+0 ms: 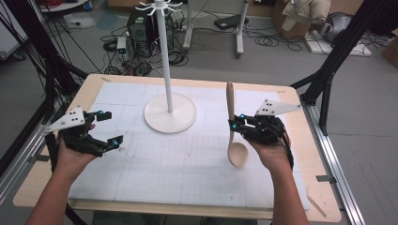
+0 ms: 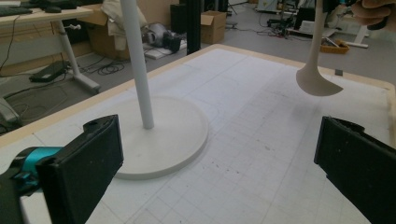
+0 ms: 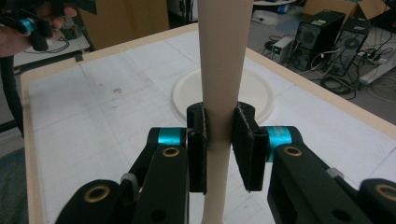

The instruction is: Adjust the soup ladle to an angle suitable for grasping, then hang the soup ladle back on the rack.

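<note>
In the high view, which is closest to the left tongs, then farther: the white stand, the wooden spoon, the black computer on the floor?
1. White stand: its base sits mid-table, just right of the left tongs.
2. Wooden spoon: across the table, gripped by the right tongs.
3. Black computer: on the floor, beyond the table.

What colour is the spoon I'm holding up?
Pale, light wood beige all over; the spoon shows best in the high view, held upright in the right claw.

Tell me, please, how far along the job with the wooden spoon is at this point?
Done: the right gripper has clamped the spoon by its handle and holds it upright above the table. In hand: carrying it. Left: probably hanging it on the white stand; the left gripper waits open.
</note>
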Tool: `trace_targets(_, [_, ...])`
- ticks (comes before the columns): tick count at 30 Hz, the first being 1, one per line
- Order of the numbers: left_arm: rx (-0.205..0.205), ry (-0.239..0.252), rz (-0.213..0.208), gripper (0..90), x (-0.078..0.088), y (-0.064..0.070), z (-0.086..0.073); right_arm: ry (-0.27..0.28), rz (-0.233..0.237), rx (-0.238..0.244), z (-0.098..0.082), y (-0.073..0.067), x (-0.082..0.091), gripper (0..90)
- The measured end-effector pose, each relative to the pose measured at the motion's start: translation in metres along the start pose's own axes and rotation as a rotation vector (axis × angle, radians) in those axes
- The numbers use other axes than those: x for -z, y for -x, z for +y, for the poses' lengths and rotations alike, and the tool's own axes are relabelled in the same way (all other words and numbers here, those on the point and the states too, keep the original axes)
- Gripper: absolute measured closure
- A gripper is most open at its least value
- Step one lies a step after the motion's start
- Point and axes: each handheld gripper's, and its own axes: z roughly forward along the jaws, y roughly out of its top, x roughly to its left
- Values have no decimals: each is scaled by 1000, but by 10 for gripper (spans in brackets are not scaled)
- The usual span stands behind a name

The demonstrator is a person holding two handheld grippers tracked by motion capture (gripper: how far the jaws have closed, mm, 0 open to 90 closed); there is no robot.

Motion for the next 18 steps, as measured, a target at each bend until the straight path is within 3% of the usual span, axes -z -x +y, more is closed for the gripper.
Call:
trace_targets(11, [-6, 6, -3, 17, -2, 1, 3, 18, -17, -6, 4, 3, 5, 771])
trace_targets(18, [-4, 8, 7, 17, -1, -3, 7, 20, -37, -22, 12, 16, 7, 771])
